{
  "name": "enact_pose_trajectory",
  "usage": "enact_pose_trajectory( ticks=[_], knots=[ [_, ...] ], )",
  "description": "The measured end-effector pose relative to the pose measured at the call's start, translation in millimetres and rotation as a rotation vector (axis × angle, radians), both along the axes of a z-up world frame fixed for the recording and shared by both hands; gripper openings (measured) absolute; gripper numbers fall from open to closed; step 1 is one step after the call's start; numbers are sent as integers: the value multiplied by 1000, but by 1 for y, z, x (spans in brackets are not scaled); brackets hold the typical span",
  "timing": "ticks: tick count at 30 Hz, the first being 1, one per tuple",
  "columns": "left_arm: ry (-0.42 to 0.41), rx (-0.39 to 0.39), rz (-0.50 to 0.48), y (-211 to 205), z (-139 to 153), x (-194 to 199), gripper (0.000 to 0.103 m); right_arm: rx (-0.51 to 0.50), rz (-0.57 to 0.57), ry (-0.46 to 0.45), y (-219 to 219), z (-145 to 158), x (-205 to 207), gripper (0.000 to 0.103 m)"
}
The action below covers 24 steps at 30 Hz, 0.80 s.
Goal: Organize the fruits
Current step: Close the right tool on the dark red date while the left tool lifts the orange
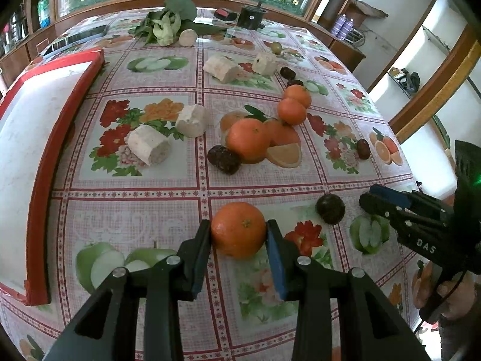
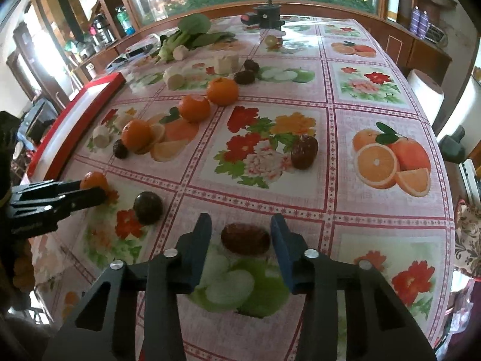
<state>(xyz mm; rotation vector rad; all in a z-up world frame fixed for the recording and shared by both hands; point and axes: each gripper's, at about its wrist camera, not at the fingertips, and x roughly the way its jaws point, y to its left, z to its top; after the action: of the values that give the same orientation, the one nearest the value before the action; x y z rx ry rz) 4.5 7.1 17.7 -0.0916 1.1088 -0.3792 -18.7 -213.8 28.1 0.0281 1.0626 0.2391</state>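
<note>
Your left wrist camera looks forward and steeply down along its own two fingers, low and close over the table (image 1: 135,210), with the held orange (image 1: 239,230) right in front of the lens. Your right gripper (image 1: 368,198) enters that view from the right edge. Your right wrist camera sits at the same tilt, just as near the tablecloth, over a dark date (image 2: 245,239), and it catches your left gripper (image 2: 99,191) at its left edge. Both views share the red tray (image 1: 42,165), the group of oranges (image 2: 195,108) and the round dark fruit (image 2: 148,207) lying between the grippers.
</note>
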Motion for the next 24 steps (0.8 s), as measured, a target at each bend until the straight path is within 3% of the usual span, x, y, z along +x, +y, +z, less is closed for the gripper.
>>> enact_pose_trajectory(
  ticks=[8,24],
  knots=[
    [-37,25,-24,-3,1,-4,39,-50,-1,-18,6,2,-8,28],
    [-64,-48,-67,10,9,-23,39,-65,-9,-57,14,14,-35,28]
  ],
)
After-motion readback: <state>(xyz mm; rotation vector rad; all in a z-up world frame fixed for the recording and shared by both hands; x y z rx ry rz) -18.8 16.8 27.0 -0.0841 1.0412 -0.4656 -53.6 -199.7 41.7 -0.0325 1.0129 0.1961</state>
